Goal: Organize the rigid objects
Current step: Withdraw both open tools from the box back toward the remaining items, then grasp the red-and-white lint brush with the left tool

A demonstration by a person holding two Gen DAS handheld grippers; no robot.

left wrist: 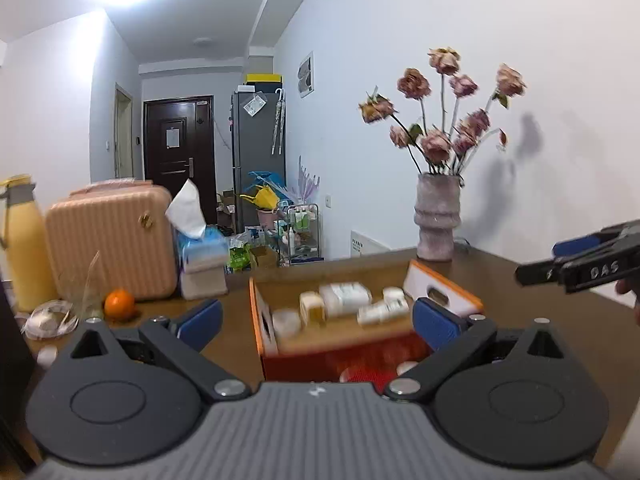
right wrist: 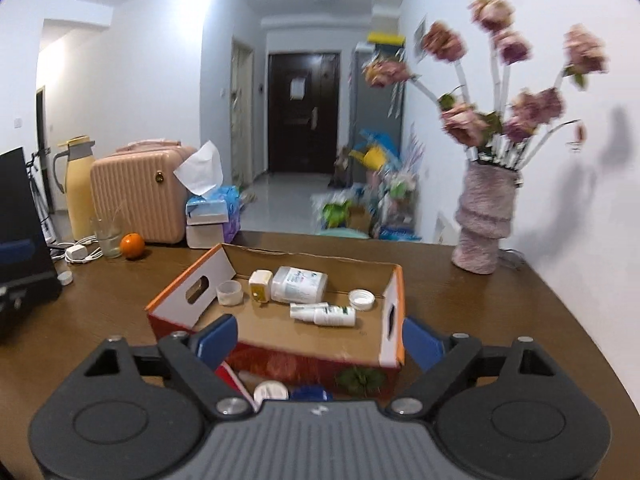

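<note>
A: Our left tongs (left wrist: 318, 322) are spread wide with nothing between them; our right tongs (right wrist: 320, 338) gape empty too.

B: Ahead of both, we see the cardboard box (right wrist: 390, 354) on the tabletop (right wrist: 460, 300), holding a white jar (right wrist: 298, 284), spray bottle (right wrist: 326, 315), small cup (right wrist: 229, 293) and loose cap (right wrist: 362, 300).

bottles (right wrist: 322, 314) in box (right wrist: 276, 346), vase (right wrist: 482, 228) behind right
</note>
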